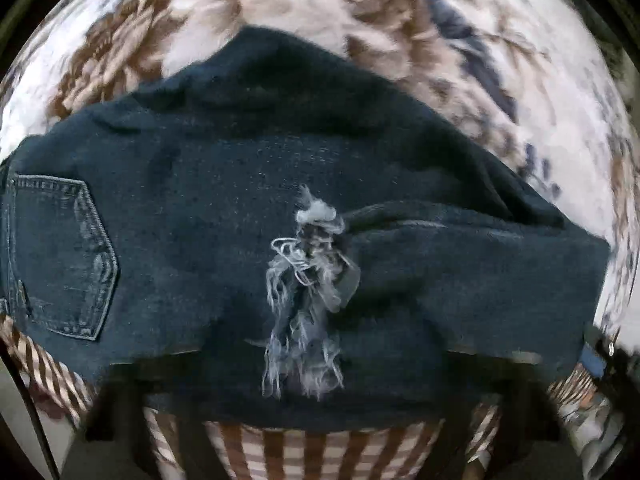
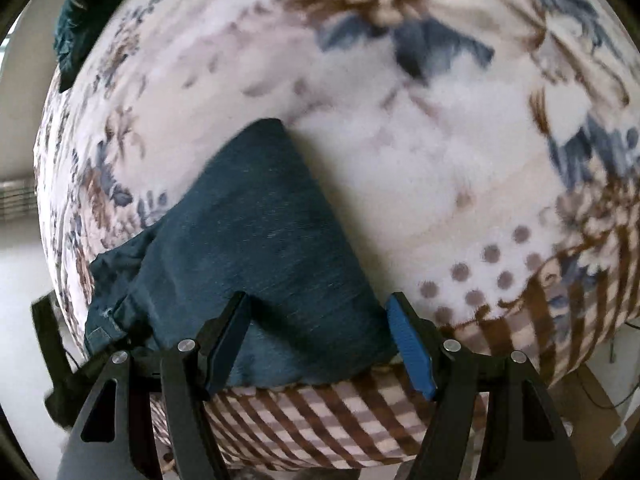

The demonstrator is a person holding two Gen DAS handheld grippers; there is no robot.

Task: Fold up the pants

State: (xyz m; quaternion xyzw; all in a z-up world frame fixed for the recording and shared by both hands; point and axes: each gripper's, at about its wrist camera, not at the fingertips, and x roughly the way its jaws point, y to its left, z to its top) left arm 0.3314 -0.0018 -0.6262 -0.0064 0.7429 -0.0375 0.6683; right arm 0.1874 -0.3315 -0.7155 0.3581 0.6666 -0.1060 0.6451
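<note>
Nearest us, the right gripper [image 2: 320, 344] stands with fingers spread wide, straddling the dark blue denim pants [image 2: 256, 248] without pinching, probably lining up a grab. The pants lie near the edge of the fuzzy floral blanket [image 2: 420, 152]; a frayed rip [image 1: 308, 280] shows. The left gripper's [image 1: 312, 392] fingers are buried under denim; can't tell their state.

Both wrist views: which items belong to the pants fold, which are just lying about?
Job:
- jeans, ripped patch, back pocket
- right gripper, open, straddling the denim

Not job:
- floral blanket underneath
- dark teal cloth, far edge
</note>
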